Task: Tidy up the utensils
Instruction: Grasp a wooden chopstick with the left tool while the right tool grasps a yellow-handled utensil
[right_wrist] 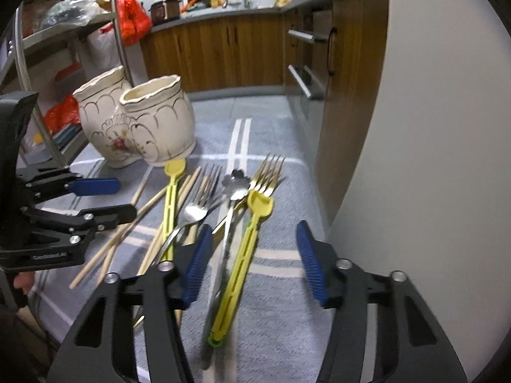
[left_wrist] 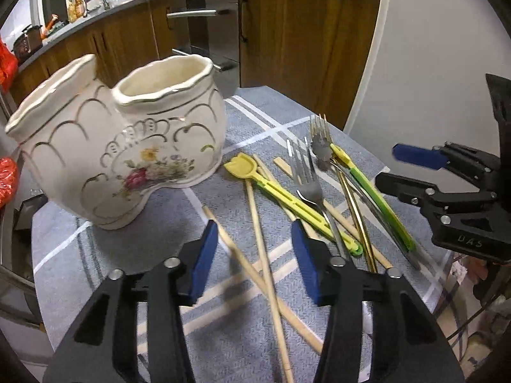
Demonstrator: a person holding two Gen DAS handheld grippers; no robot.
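We found the utensils lying loose on the cloth-covered table (left_wrist: 153,255), none yet in the ceramic holder (left_wrist: 127,146), which stood upright toward the table's far left corner.

Left gripper (left_wrist: 254,255): jaws apart, with nothing pressed between the blue pads. Two wooden chopsticks (left_wrist: 262,255) crossed directly beneath the gap. Their long axes ran roughly along the gripper's pointing line, from the near edge away toward the holder, so the pads stood on either side of the sticks and not across their ends.

Right gripper (right_wrist: 254,261): jaws likewise apart, gripping nothing. A yellow plastic spoon (right_wrist: 246,255) and a metal utensil beside it lay lengthwise in the gap, handles toward the near edge, heads pointing away.

The silver fork (left_wrist: 311,185) and the gold fork (left_wrist: 319,127) lay between the two tools (the pile overlapped, so individual contact could not be resolved).

We judged the left hand nearer both the chopsticks and the holder. The next closure would depend on the sticks staying centred between the pads; a single stick could slip aside where the two cross.
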